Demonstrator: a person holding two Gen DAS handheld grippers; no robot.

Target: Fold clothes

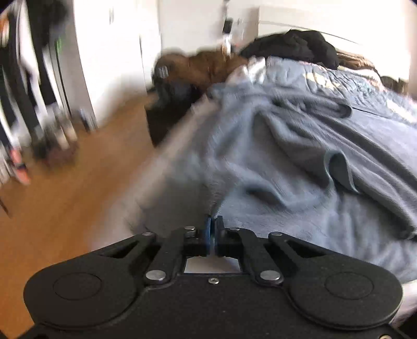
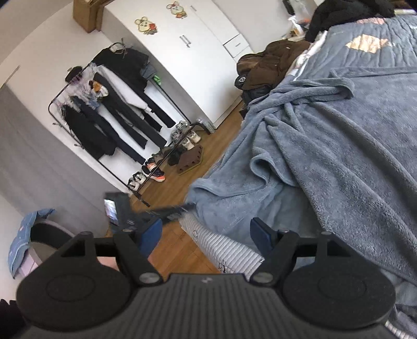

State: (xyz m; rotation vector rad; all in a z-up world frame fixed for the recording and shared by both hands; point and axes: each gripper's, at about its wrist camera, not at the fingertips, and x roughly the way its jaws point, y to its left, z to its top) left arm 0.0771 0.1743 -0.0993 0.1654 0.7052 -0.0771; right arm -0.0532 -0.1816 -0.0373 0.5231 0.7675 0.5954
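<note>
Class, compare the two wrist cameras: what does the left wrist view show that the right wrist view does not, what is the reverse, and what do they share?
Only the left wrist view shows the left gripper from behind, jaws shut, apparently pinching the grey-blue fleece robe.

Only the right wrist view shows the right gripper, jaws open and empty, a striped sleeve, the animal stickers on the white wardrobe, and sharp detail of the shoes.

Both share the robe, the bed, brown clothing, wooden floor and clothes rack.

Both wrist views look down close over the fleece robe [image 1: 299, 146] on the bed [image 2: 378, 52].
</note>
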